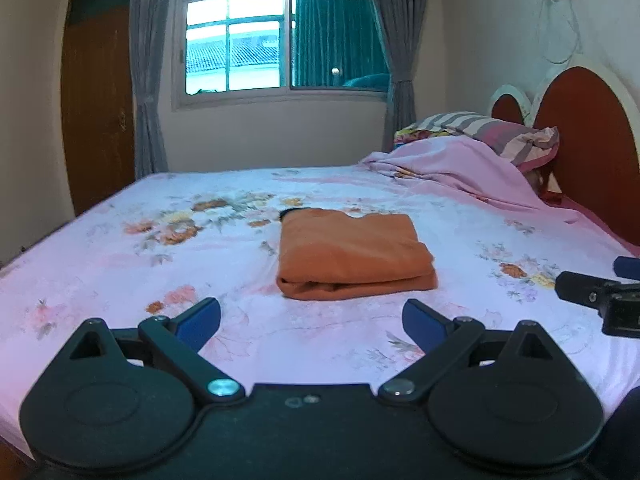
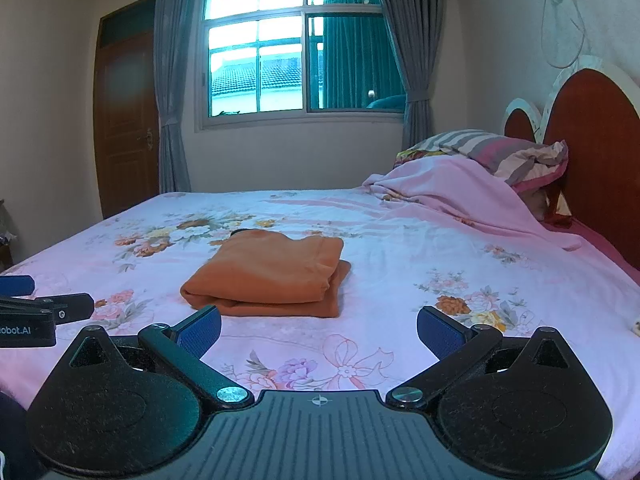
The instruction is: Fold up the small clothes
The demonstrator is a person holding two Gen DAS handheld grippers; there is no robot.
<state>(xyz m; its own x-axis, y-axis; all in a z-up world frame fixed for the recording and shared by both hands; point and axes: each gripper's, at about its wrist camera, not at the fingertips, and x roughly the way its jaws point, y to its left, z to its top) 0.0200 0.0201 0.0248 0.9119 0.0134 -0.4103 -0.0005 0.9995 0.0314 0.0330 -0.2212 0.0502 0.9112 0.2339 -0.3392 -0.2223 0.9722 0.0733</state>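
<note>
An orange garment (image 1: 352, 254) lies folded into a neat rectangular stack on the pink floral bedsheet (image 1: 160, 264), with a bit of dark collar showing at its far left corner. My left gripper (image 1: 312, 320) hovers just short of the stack's near edge, open, blue pads wide apart and holding nothing. In the right wrist view the same orange garment (image 2: 268, 276) sits ahead and slightly left of my right gripper (image 2: 320, 330), which is also open and apart from the cloth. Each gripper shows at the other view's edge: the right gripper (image 1: 600, 288), the left gripper (image 2: 36, 304).
A rumpled pink blanket (image 1: 460, 168) and a striped pillow (image 1: 504, 132) lie against the red headboard (image 1: 592, 140) at the right. The bedsheet (image 2: 440, 280) spreads flat around the stack. A window with grey curtains (image 1: 148, 80) and a wooden door (image 1: 96, 112) stand beyond the bed.
</note>
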